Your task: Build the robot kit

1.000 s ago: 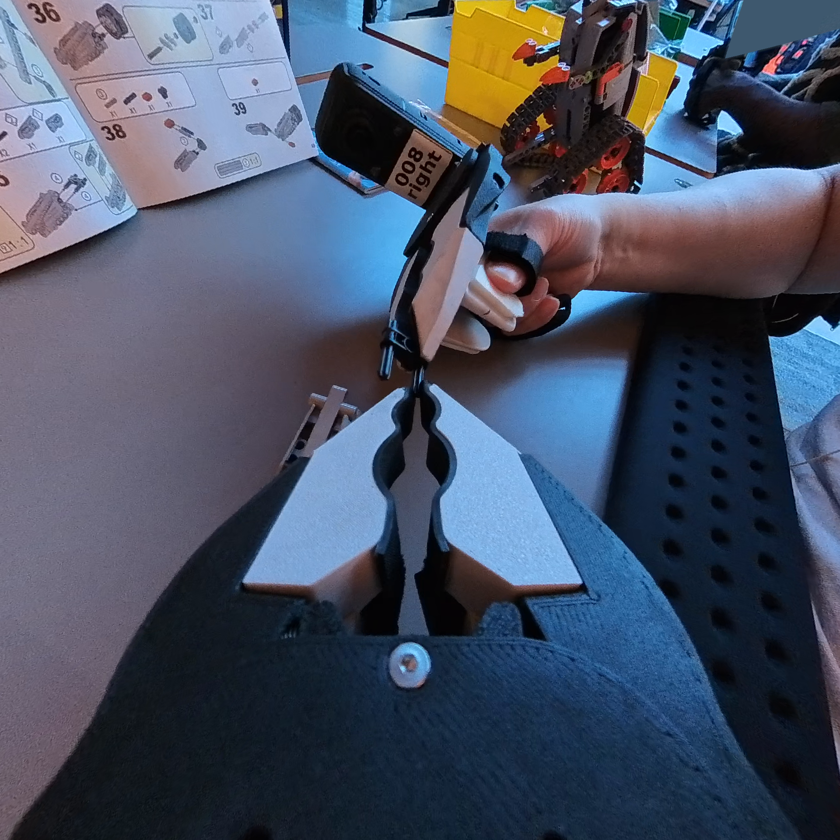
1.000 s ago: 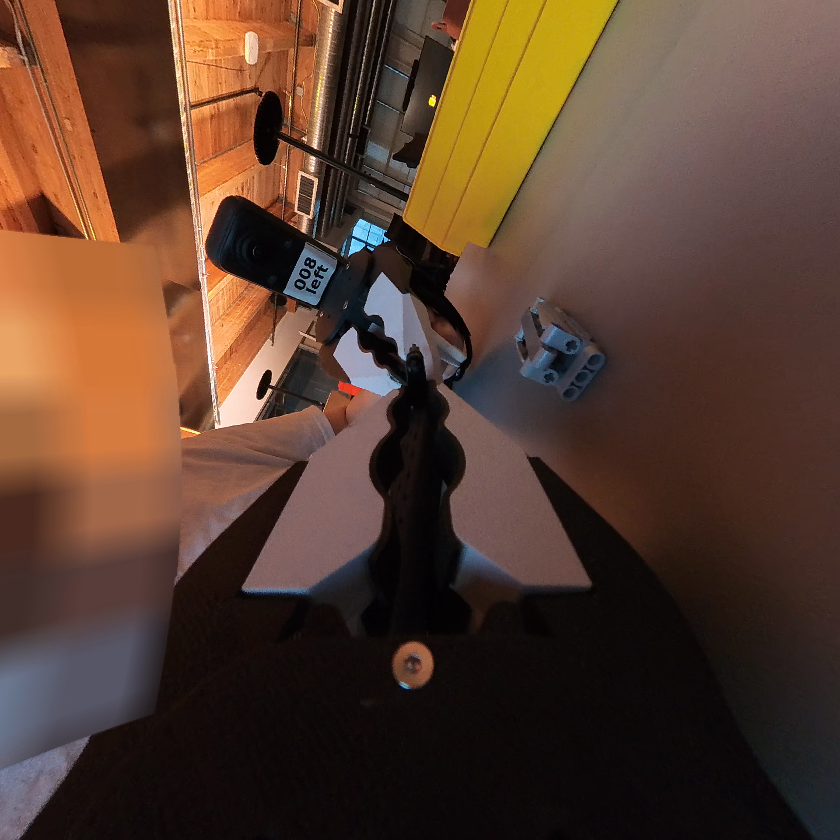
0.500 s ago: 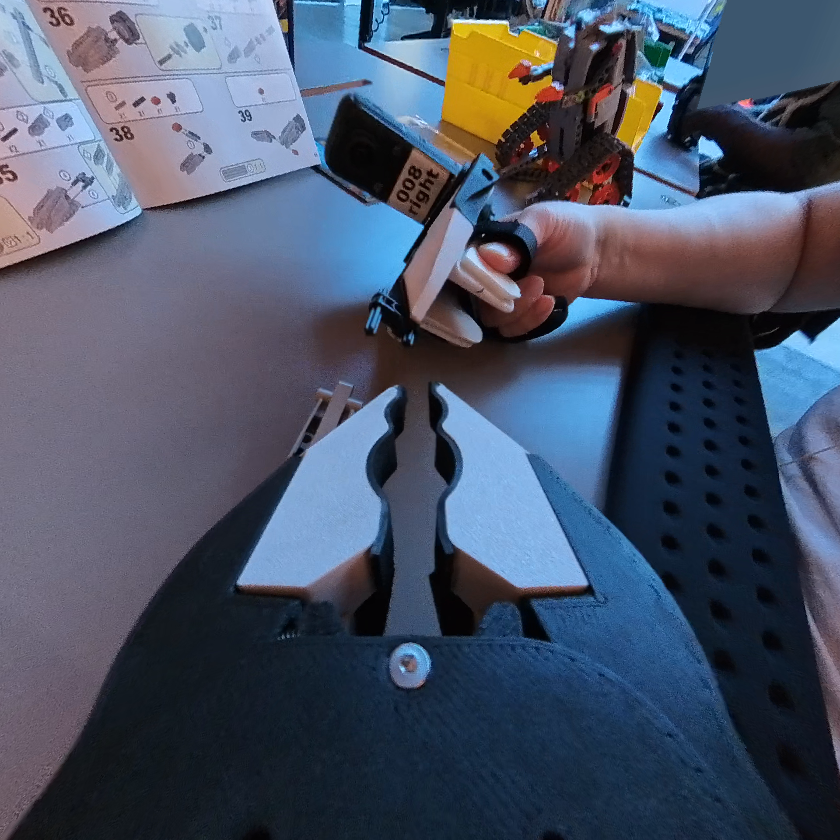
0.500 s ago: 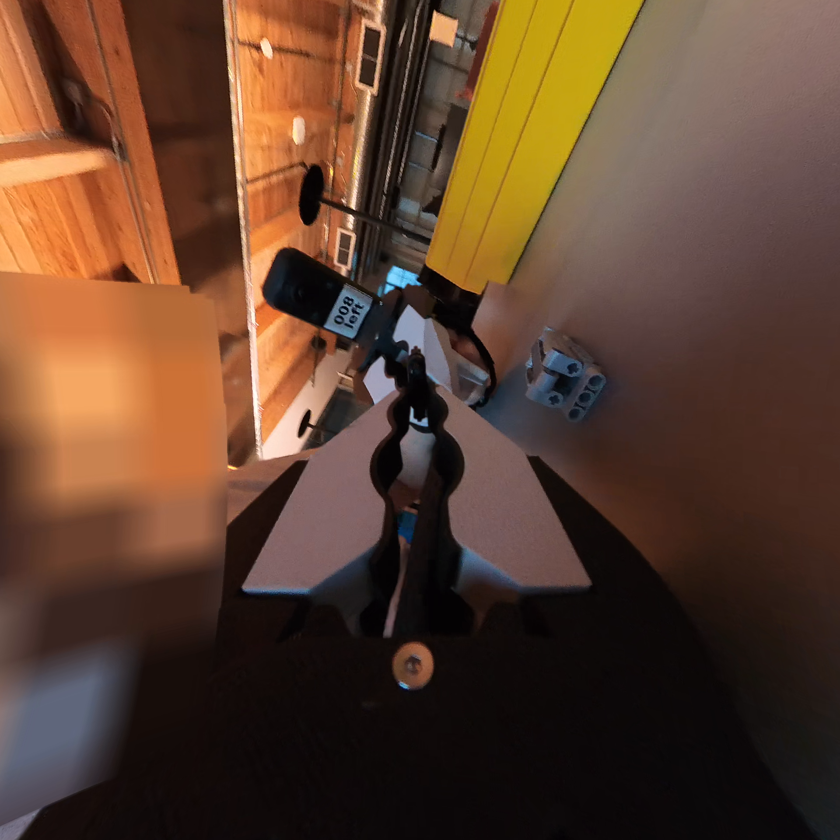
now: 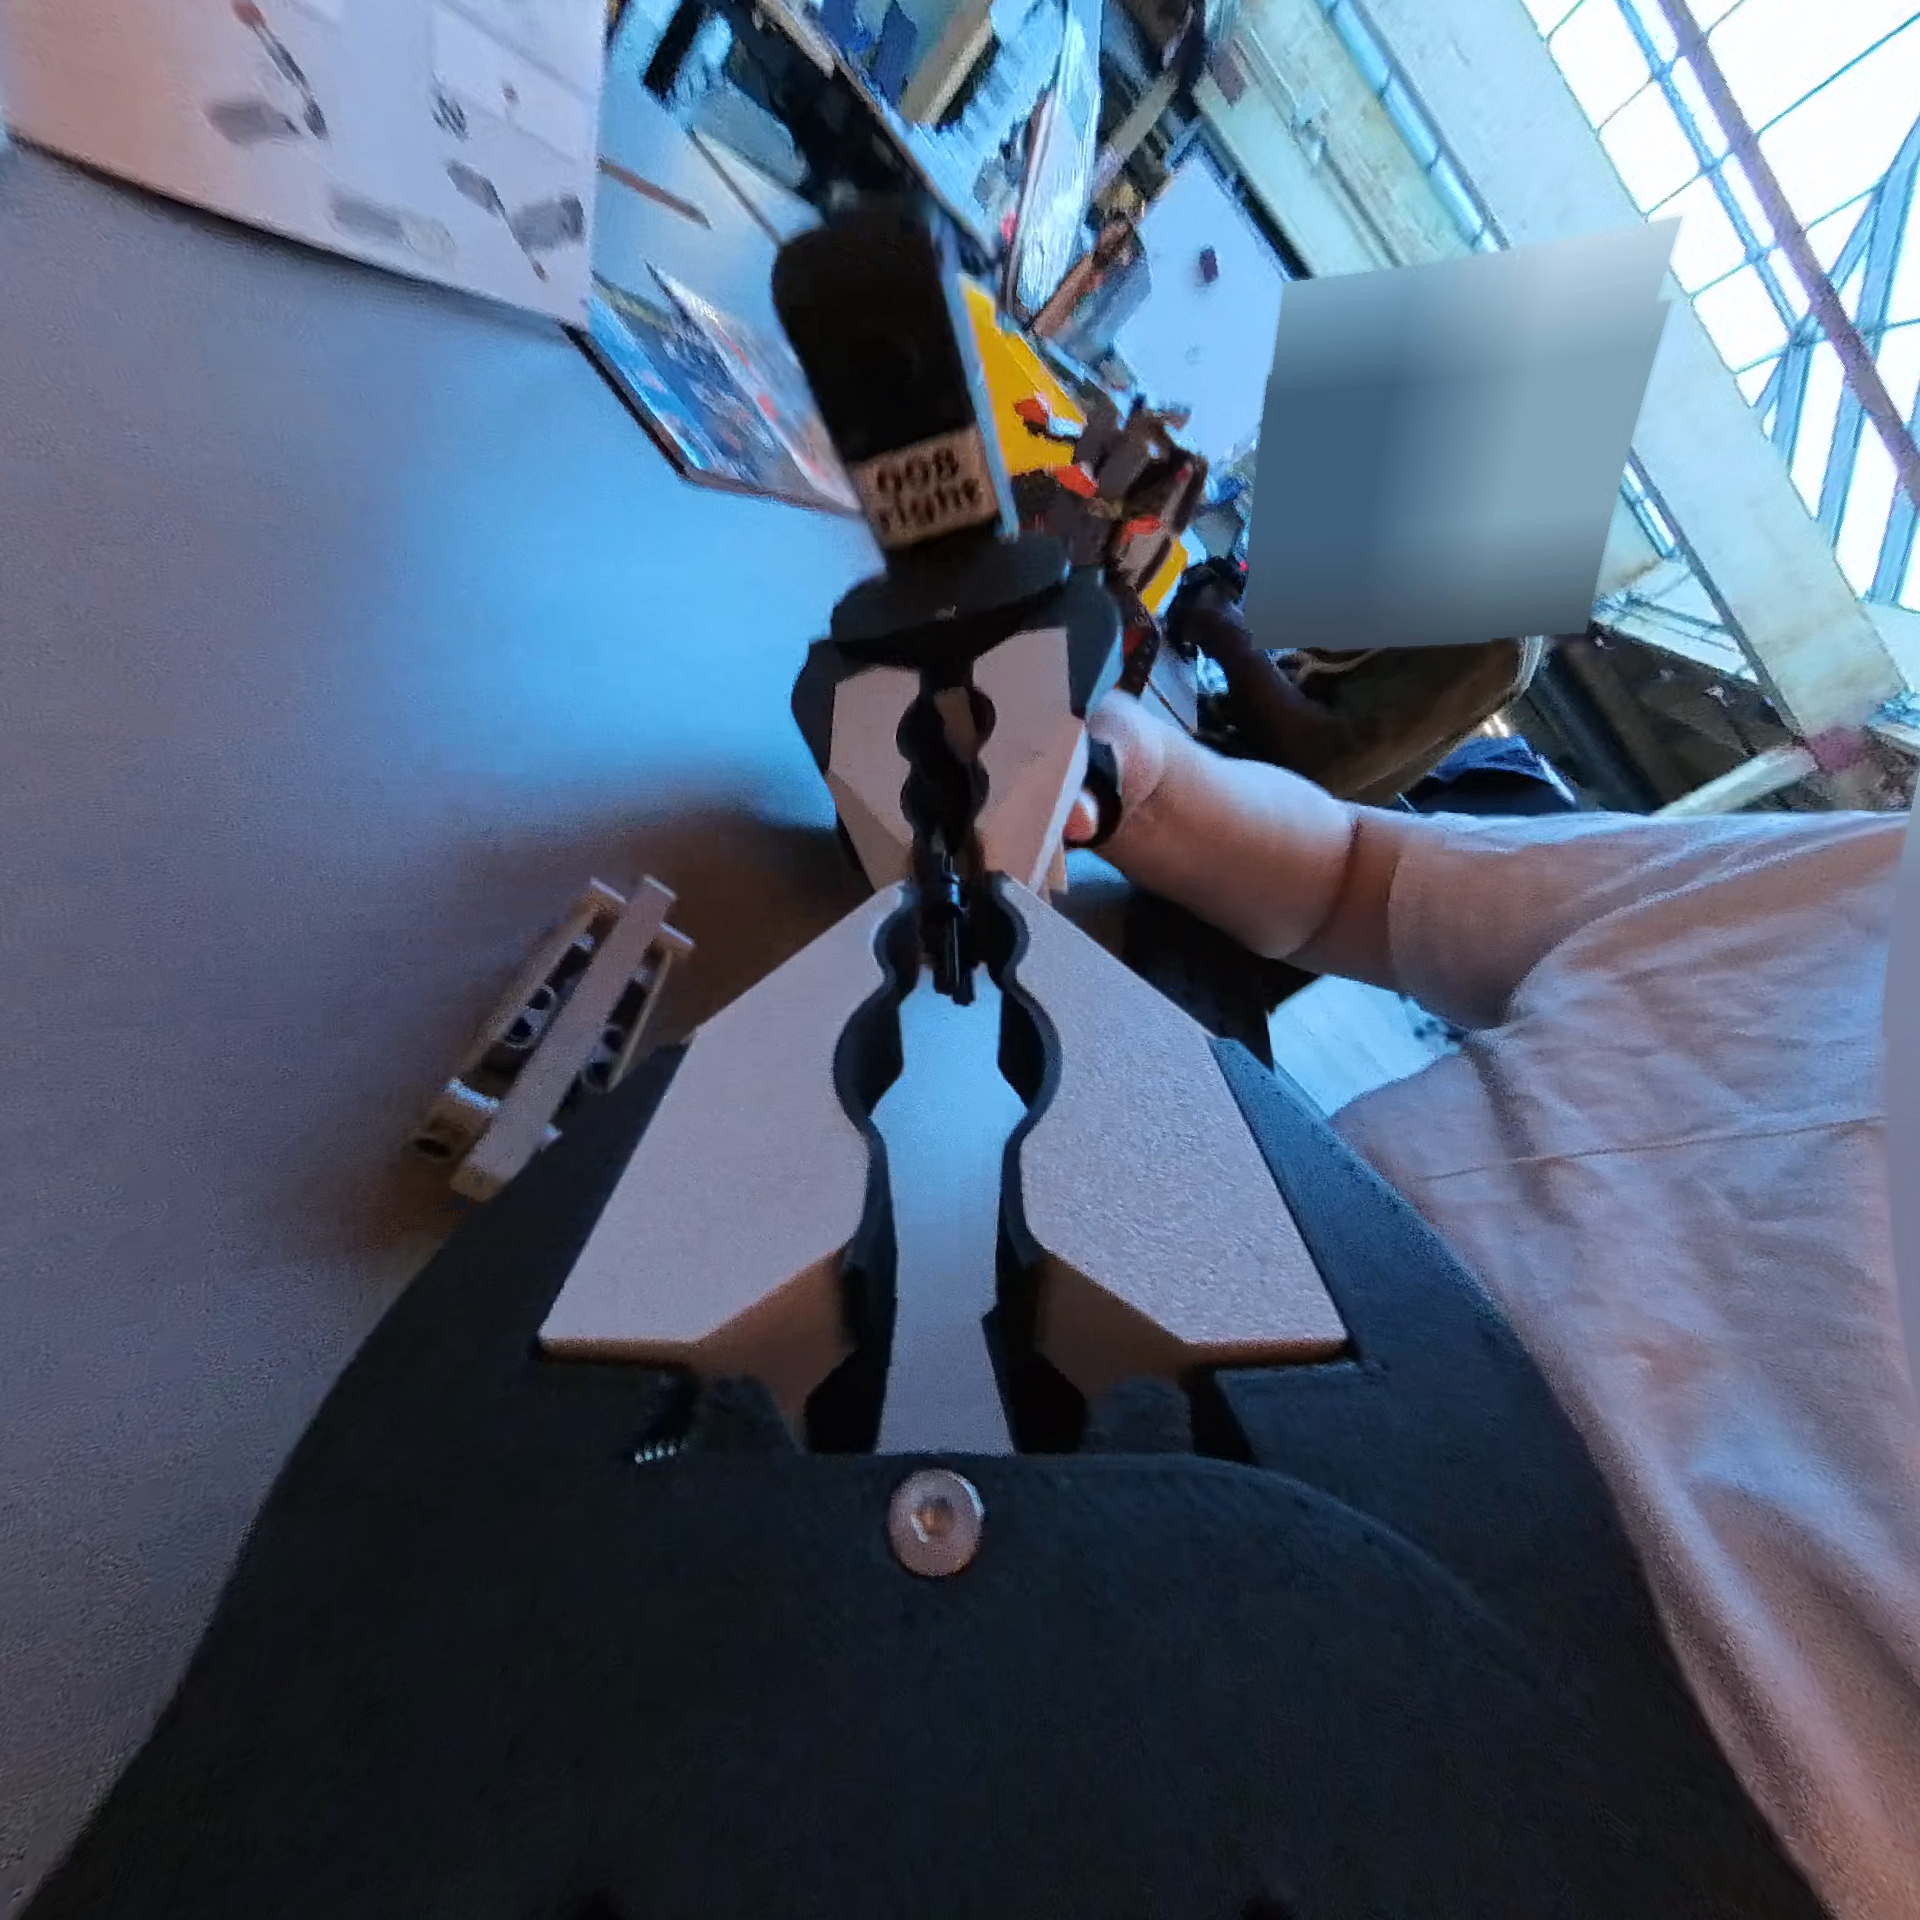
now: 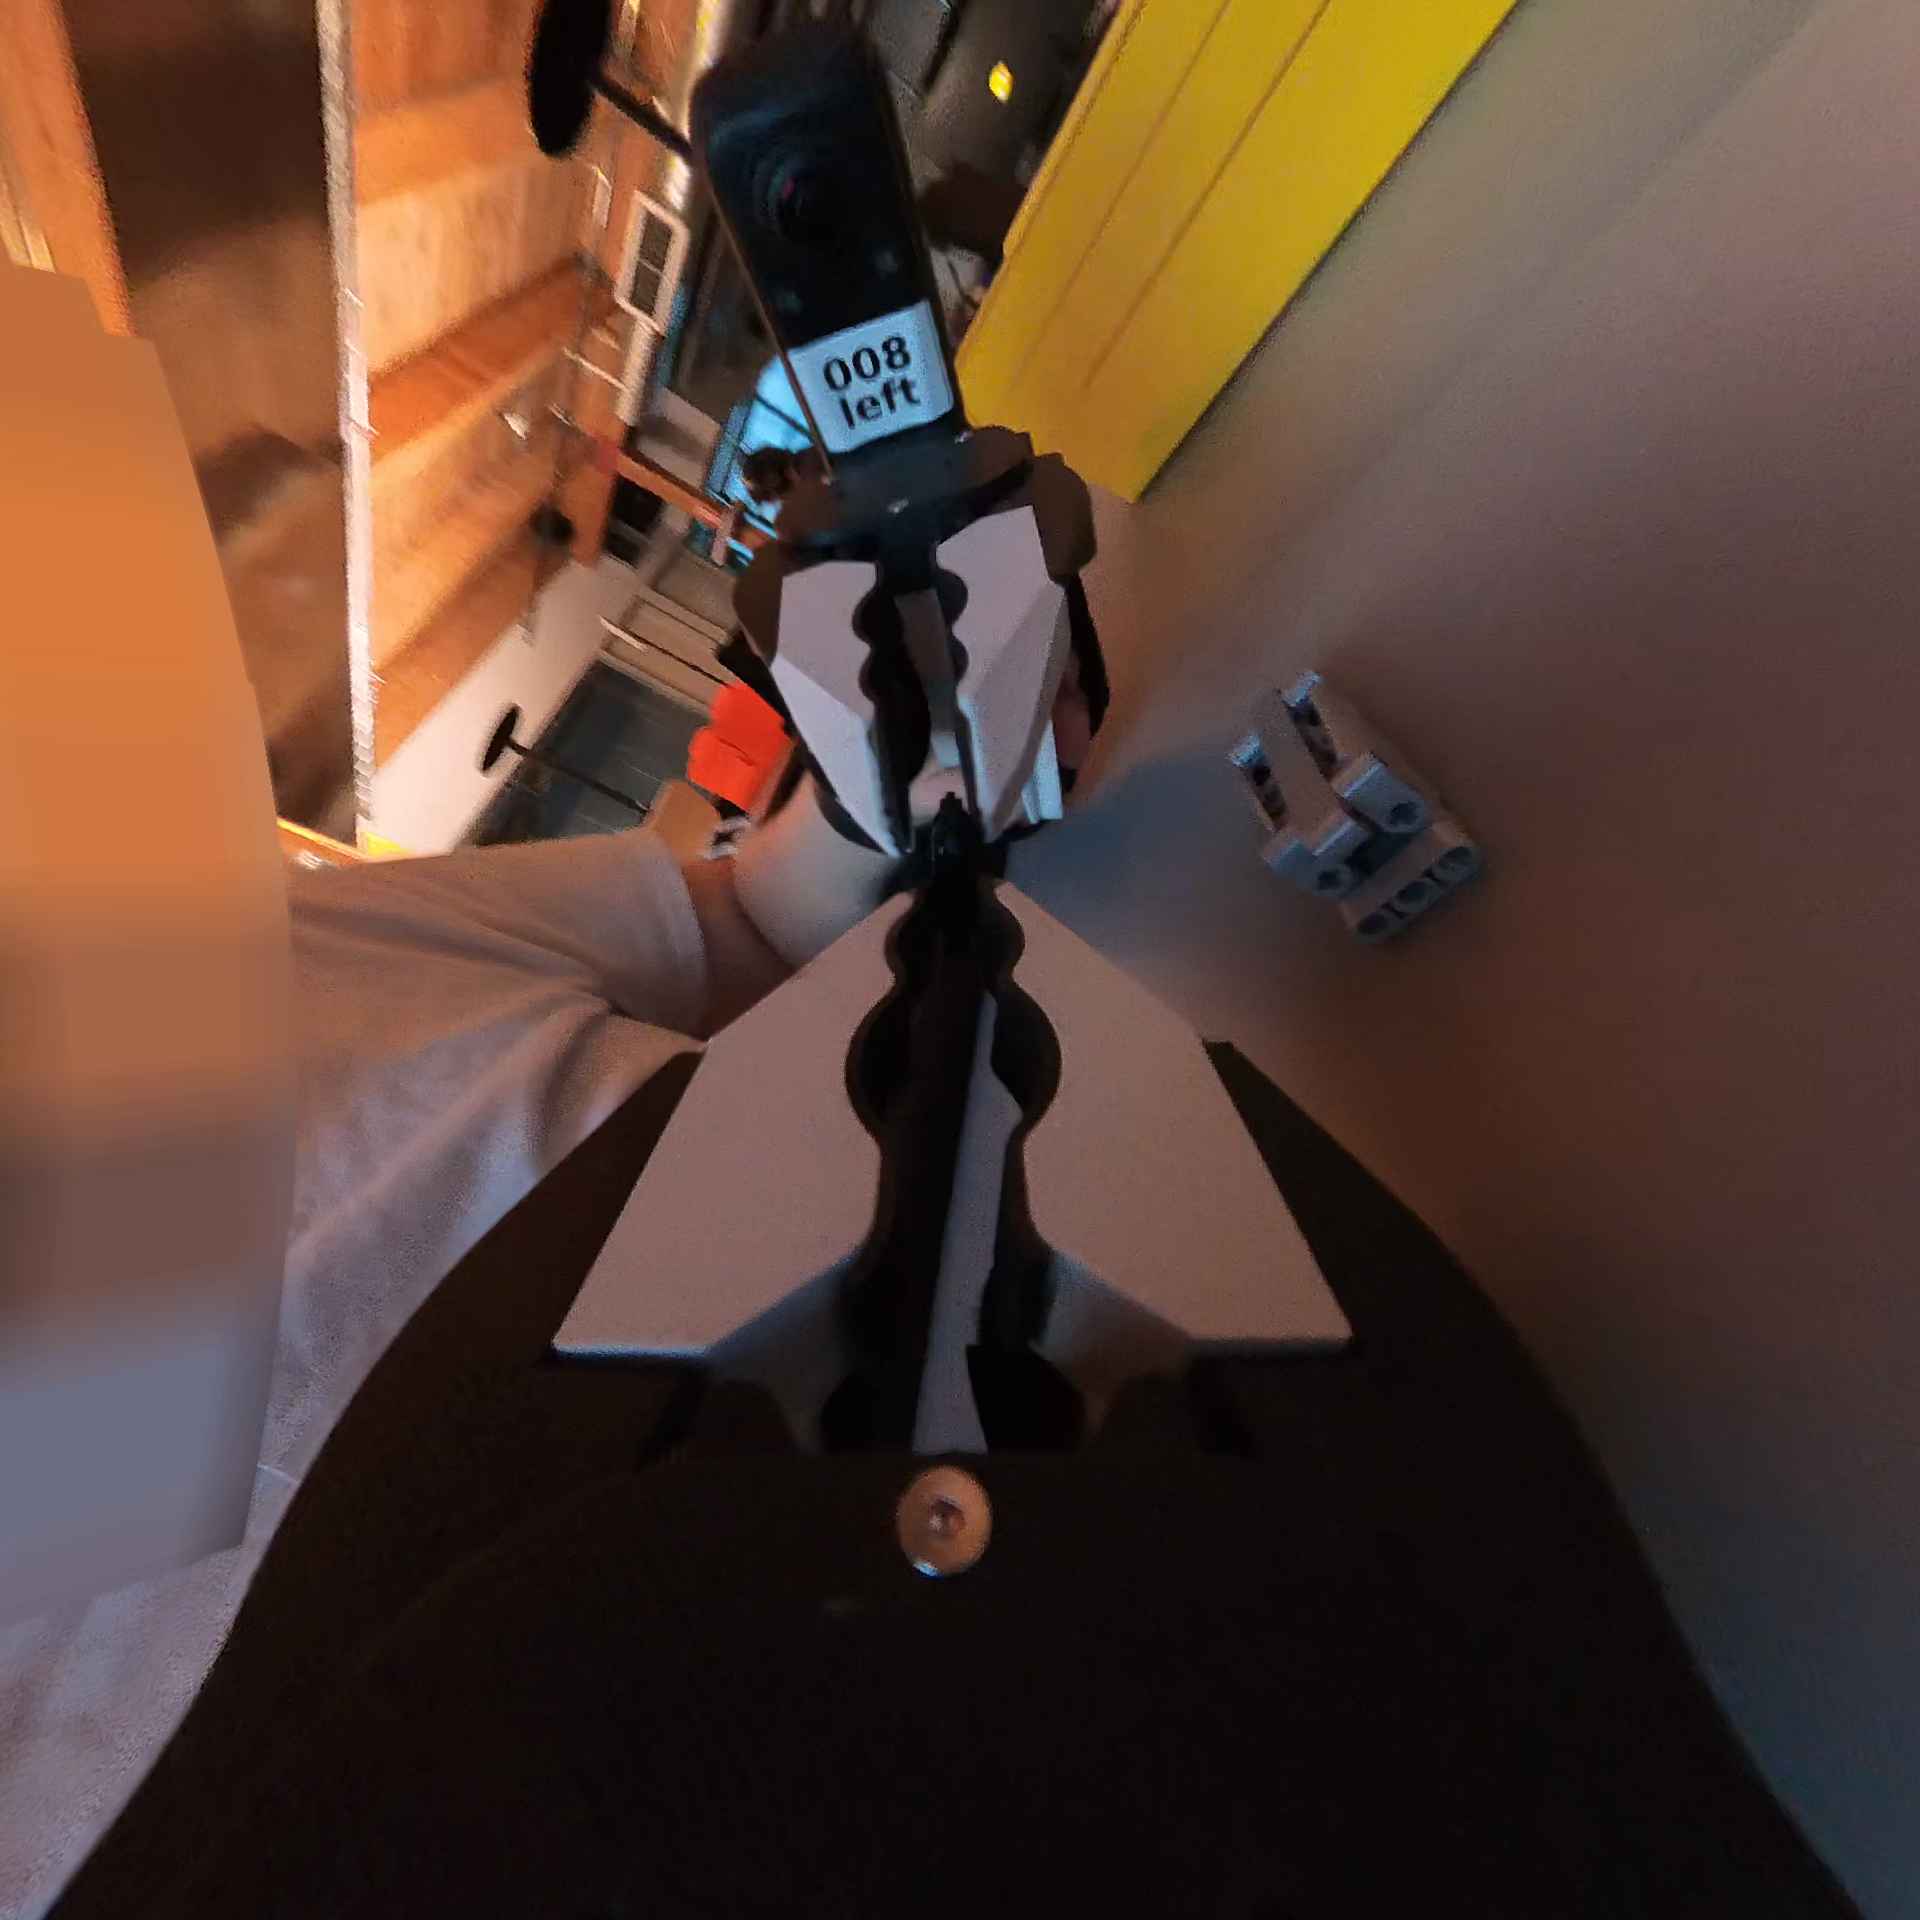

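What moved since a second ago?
The right gripper, shut on the small black plastic pin, swung round to face the left gripper, putting the pin between its open jaws. The grey plastic brick piece stayed on the grey table.

- left gripper faces the right one tip to tip; jaws slightly apart at the tips
- right gripper jaws closed tight; hand wraps its handle, sleeved forearm off to the side
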`<state>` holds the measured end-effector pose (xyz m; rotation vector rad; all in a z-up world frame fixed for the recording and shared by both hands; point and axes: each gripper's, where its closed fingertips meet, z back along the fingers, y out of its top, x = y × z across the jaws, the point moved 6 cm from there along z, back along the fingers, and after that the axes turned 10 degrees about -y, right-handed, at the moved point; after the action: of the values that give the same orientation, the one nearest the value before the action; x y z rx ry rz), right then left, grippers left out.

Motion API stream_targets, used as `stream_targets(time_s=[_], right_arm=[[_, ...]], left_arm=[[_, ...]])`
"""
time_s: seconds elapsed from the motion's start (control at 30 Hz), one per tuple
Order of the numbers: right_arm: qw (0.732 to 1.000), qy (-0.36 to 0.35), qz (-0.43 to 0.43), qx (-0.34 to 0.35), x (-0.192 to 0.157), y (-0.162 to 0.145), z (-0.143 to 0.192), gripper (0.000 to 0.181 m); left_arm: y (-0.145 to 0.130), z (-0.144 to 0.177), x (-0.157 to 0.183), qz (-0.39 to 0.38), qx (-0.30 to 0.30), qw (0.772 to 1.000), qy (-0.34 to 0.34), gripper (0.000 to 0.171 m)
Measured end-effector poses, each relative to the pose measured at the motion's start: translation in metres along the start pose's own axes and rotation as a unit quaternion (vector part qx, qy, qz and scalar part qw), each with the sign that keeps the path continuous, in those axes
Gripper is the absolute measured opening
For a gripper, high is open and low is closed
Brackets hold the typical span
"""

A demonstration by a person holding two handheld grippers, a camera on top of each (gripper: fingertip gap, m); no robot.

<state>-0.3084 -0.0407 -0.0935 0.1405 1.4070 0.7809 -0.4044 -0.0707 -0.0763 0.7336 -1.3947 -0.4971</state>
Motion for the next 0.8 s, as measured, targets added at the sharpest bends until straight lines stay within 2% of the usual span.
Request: stream_targets(time_s=[0.1, 0.2, 0.27, 0.3, 0.37, 0.5, 0.6, 0.67, 0.8], right_arm=[[0.997, -0.045, 0.054, -0.030, -0.002, 0.000, 0.003, 0.006], [0.992, -0.077, 0.103, -0.011, -0.008, 0.009, 0.009, 0.010], [0.972, -0.139, 0.181, 0.055, -0.011, 0.024, 0.020, 0.042], [0.950, -0.178, 0.238, 0.094, -0.016, 0.031, 0.028, 0.054], [0.893, -0.241, 0.353, 0.139, -0.034, 0.035, 0.039, 0.054], [0.763, -0.370, 0.513, 0.132, -0.057, 0.025, 0.034, 0.050], [0.694, -0.436, 0.561, 0.118, -0.061, 0.021, 0.028, 0.027], [0.678, -0.454, 0.565, 0.119, -0.063, 0.021, 0.026, 0.027], [0.693, -0.472, 0.538, 0.088, -0.052, 0.020, 0.019, 0.025]], left_arm=[[-0.007, -0.007, -0.003, 0.018, -0.031, 0.999, 0.003, 0.006], [0.000, -0.009, 0.000, 0.009, -0.009, 1.000, 0.024, 0.005], [0.011, -0.006, 0.003, 0.014, 0.055, 0.998, 0.029, 0.005], [0.017, -0.004, 0.005, 0.021, 0.096, 0.995, 0.026, 0.005], [0.023, -0.002, 0.009, 0.038, 0.158, 0.987, 0.018, 0.005], [0.026, -0.010, 0.016, 0.036, 0.209, 0.977, 0.017, 0.005], [0.026, -0.014, 0.019, 0.021, 0.219, 0.975, 0.028, 0.005], [0.026, -0.015, 0.019, 0.018, 0.219, 0.975, 0.033, 0.005], [0.026, -0.015, 0.017, 0.018, 0.223, 0.974, 0.041, 0.005]])
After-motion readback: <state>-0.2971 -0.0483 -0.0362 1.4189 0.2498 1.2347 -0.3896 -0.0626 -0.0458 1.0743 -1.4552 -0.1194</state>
